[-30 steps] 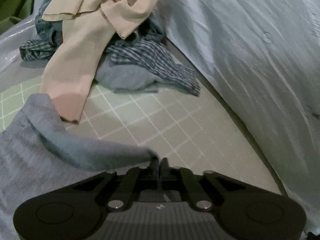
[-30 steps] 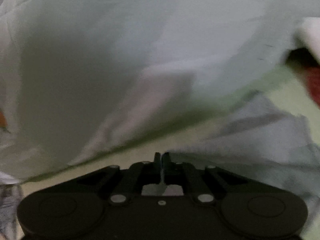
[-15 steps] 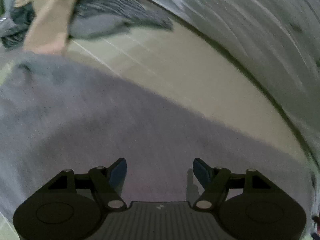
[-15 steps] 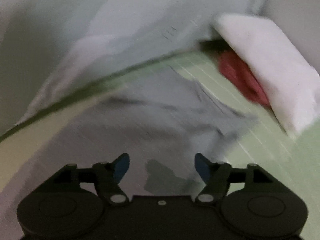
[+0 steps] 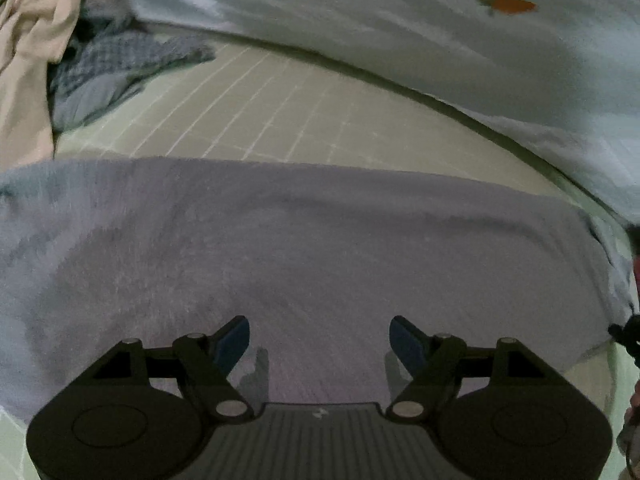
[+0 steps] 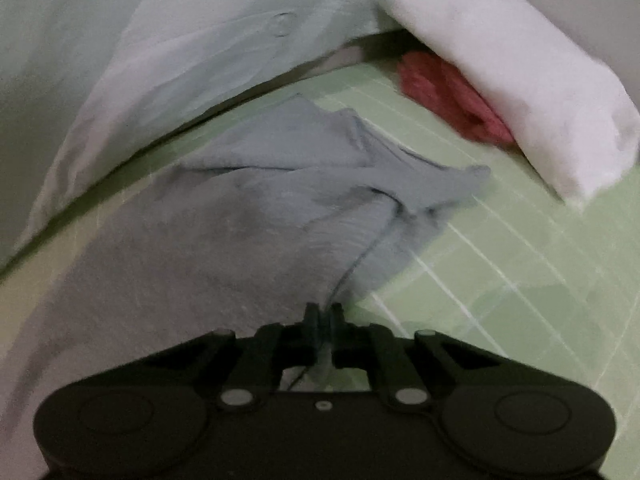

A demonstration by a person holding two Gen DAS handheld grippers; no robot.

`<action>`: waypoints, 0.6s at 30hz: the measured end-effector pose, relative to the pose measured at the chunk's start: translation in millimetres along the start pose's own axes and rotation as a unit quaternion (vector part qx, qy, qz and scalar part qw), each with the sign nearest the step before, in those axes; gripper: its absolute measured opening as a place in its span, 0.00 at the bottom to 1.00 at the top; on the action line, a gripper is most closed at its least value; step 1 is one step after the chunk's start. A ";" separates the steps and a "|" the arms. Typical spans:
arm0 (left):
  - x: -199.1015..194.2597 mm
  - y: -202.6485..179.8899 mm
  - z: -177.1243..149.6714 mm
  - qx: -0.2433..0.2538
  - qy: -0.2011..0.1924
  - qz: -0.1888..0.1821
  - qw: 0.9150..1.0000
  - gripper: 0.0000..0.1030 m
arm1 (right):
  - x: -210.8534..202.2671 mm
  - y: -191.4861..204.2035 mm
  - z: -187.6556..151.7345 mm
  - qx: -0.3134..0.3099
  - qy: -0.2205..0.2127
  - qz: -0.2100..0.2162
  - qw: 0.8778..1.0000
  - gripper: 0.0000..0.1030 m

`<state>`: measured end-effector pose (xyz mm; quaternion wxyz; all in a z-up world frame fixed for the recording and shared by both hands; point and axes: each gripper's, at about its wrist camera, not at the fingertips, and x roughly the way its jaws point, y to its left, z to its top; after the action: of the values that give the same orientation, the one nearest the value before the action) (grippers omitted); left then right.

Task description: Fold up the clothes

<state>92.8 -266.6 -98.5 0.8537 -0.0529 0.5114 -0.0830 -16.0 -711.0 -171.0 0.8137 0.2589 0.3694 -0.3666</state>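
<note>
A grey garment (image 5: 320,248) lies spread flat across the green checked sheet (image 5: 280,112). My left gripper (image 5: 320,330) hovers over its near part. Its jaws are opening and stand wide apart, and nothing is pinched between the blue pads (image 5: 234,340). In the right wrist view the same grey garment (image 6: 280,200) runs away from me, rumpled at its far end. My right gripper (image 6: 323,312) is shut on the garment's near edge, and a fold of cloth rises into the fingers.
A pale blue quilt (image 5: 400,32) with a carrot print (image 5: 512,5) bounds the far side. A pile with a beige cloth (image 5: 28,40) and a checked shirt (image 5: 116,60) sits at the left. A white pillow (image 6: 512,80) and a red cloth (image 6: 448,92) lie at the right.
My left gripper let go of the grey garment, opened and swung over its flat middle. My right gripper opened, came down over the garment and shut on its near edge.
</note>
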 end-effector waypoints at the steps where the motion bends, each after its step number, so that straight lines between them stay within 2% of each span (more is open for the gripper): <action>1: -4.5 -3.3 -1.8 0.009 -0.003 -0.001 1.000 0.75 | -5.6 -5.9 -4.2 0.001 0.001 -0.002 1.000 0.05; 5: -17.3 -12.6 -14.5 0.032 -0.007 -0.007 0.999 0.77 | -35.2 -34.4 -33.9 0.002 0.001 -0.003 1.000 0.04; 10: -23.0 -26.0 -36.2 0.044 0.010 -0.007 0.999 0.77 | -70.6 -70.3 -71.1 -0.005 0.010 0.017 1.000 0.06; 11: -23.7 -28.4 -40.1 0.045 0.014 -0.006 0.999 0.77 | -74.6 -78.1 -74.0 0.006 0.014 0.024 1.000 0.09; 13: -28.0 -34.7 -46.7 0.050 0.016 -0.006 0.999 0.77 | -80.0 -96.4 -72.6 0.041 0.014 0.032 0.999 0.22; 14: -30.7 -38.4 -50.2 0.052 0.016 -0.005 0.999 0.77 | -81.8 -105.1 -70.2 0.057 0.010 0.034 0.998 0.32; 17: -36.3 -48.3 -60.0 0.059 0.014 0.000 0.998 0.79 | -82.1 -131.8 -57.5 0.104 -0.007 0.036 0.994 0.38; 18: -37.7 -51.6 -63.2 0.061 0.014 0.003 0.998 0.80 | -80.3 -139.5 -52.1 0.117 -0.011 0.040 0.992 0.44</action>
<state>15.0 -310.1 -86.7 0.8484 0.0020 0.5174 -0.1120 -184.2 -725.7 -159.3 0.7959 0.3629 0.3040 -0.3773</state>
